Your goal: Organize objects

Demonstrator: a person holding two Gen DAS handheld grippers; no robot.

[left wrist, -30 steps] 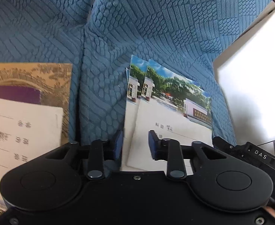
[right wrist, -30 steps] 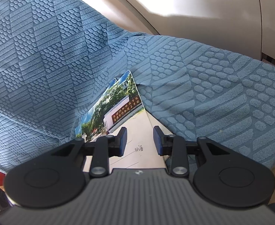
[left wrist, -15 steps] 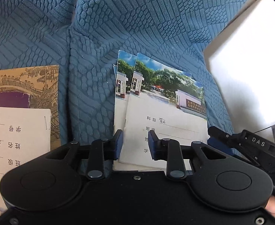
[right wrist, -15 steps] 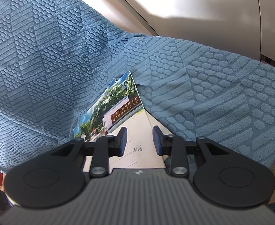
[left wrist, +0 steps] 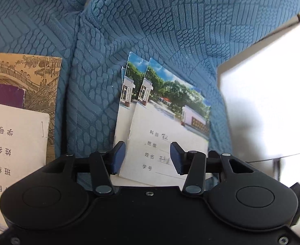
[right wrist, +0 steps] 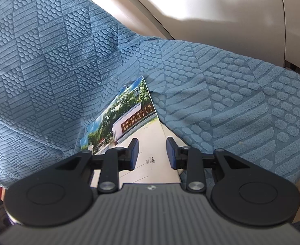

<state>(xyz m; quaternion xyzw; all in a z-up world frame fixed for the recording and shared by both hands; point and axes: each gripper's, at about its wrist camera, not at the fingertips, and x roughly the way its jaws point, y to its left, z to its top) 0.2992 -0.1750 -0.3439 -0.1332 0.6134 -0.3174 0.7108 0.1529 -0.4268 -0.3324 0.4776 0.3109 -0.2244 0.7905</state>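
Notebooks (left wrist: 166,122) lie fanned on the blue sofa (left wrist: 170,30). Left gripper (left wrist: 147,157) jaws, just widened, and right gripper (right wrist: 152,153) jaws stand apart, gripping nothing. Squaring the pile seems underway; next, nudging edges flush.

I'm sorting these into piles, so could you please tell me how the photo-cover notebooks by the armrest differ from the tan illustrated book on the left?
The photo-cover notebooks show a colour photograph of a gate and trees; the tan illustrated book shows an old-style line drawing of a bridge. The notebooks lie fully visible, fanned; the book is partly under a white booklet. Both rest on the blue sofa cover.
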